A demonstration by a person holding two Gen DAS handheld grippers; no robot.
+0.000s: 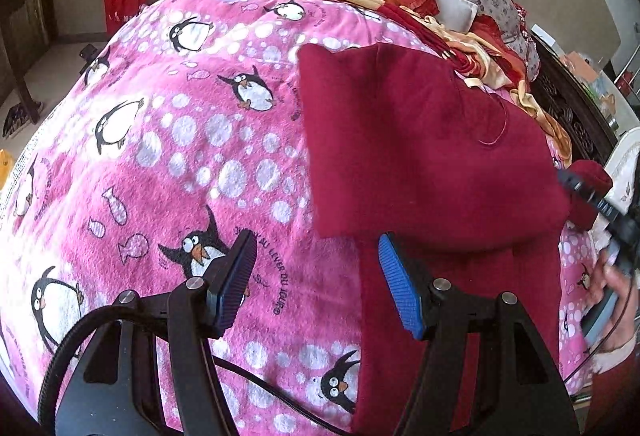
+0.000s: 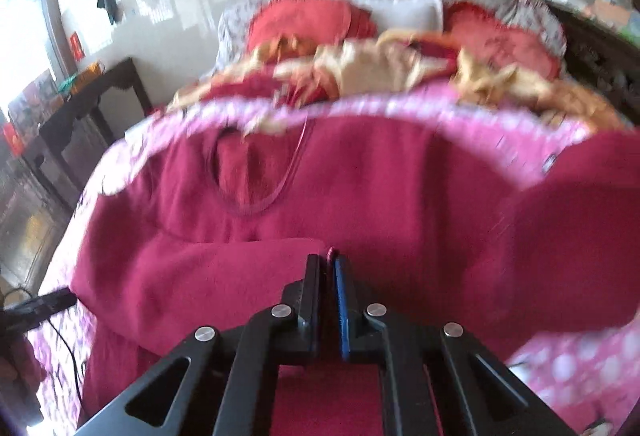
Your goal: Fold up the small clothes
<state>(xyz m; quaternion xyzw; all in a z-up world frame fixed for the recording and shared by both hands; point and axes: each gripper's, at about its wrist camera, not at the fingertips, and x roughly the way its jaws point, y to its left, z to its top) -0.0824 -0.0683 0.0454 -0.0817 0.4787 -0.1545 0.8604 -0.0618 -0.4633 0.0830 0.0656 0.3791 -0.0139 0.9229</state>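
A dark red sweater [image 1: 420,140] lies partly folded on a pink penguin-print blanket [image 1: 160,140] spread over the bed. The left tongs [image 1: 316,276] hang with their blue pads apart above the sweater's near edge, gripping nothing. The right tongs [image 2: 329,268] are pressed together, pinching a fold of the sweater's red cloth, in a blurred view

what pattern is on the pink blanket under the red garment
Black-and-white penguins, small fish and white bubbles on the pink blanket, clearest in the left wrist view.
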